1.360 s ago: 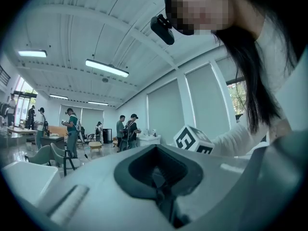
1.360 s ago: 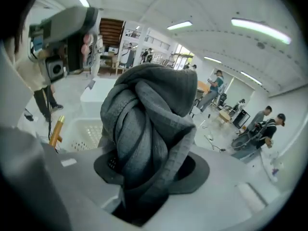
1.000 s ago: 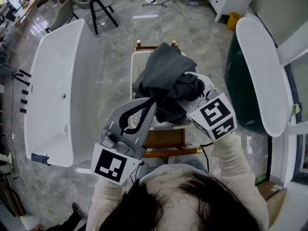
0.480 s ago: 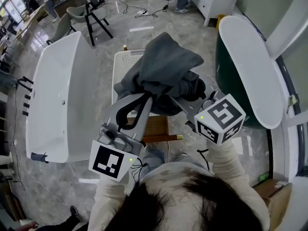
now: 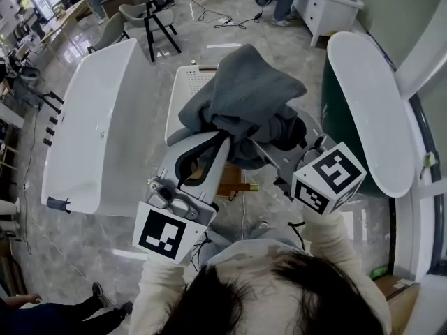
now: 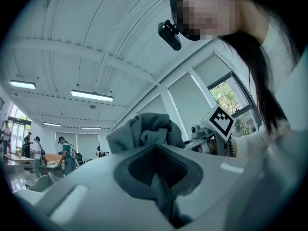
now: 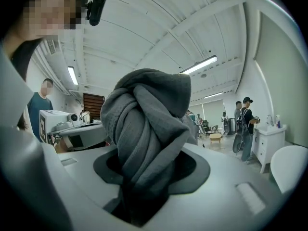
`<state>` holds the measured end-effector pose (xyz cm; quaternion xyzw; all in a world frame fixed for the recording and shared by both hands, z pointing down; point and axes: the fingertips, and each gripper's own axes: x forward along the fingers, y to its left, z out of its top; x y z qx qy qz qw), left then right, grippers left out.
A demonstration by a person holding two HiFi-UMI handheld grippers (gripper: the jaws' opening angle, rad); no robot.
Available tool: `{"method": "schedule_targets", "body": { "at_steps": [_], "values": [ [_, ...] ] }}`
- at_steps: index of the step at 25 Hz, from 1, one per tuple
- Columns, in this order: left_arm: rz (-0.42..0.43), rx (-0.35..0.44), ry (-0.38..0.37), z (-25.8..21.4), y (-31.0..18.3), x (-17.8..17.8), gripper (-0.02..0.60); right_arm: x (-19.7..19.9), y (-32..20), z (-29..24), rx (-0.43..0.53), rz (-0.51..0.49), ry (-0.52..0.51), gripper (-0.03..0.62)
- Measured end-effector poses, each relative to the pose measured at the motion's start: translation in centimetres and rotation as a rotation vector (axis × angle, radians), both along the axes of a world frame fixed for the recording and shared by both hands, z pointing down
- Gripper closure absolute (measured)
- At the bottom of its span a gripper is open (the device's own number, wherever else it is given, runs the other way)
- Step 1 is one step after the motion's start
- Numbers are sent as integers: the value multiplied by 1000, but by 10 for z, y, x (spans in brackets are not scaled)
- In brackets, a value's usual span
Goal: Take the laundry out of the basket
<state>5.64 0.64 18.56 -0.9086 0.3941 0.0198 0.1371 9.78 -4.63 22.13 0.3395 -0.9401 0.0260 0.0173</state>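
Note:
A bundle of dark grey laundry [image 5: 244, 103] hangs in the air above the white perforated basket [image 5: 183, 89], held up from both sides. My left gripper [image 5: 223, 139] is shut on a fold at the bundle's lower left; in the left gripper view a thin strip of cloth [image 6: 161, 203] runs between its jaws with the bundle [image 6: 144, 131] beyond. My right gripper [image 5: 262, 145] is shut on the bundle's lower right; in the right gripper view the twisted grey cloth [image 7: 144, 124] fills the jaws. Most of the basket is hidden behind the cloth.
A white bathtub [image 5: 98, 124] lies to the left. A white oval tabletop [image 5: 370, 110] over a dark green base [image 5: 332, 128] is on the right. A wooden stool [image 5: 227, 187] sits under the basket. Chairs [image 5: 143, 12], a white cabinet [image 5: 328, 2] and people stand farther back.
Both grippers have lifted the grey bundle higher and a little away from the person. More of the basket's perforated back shows now.

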Motion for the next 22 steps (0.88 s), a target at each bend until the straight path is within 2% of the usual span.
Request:
{"method": "schedule_targets", "body": {
  "at_steps": [7,12,16,22],
  "values": [
    [47,15,-4,-15,8,-34,581,-24,3,-16,54,85,-30,365],
    [56,-9,30,-10,10,-59,581,-33,7,-14,57,124,-17,365],
    [52,-28,63,-6,4,-67,581,-29,8,-13,52,147,-11,365],
    [61,-34,71,-3,2,-68,581,-28,9,-12,55,158,-13,365]
  ]
}}
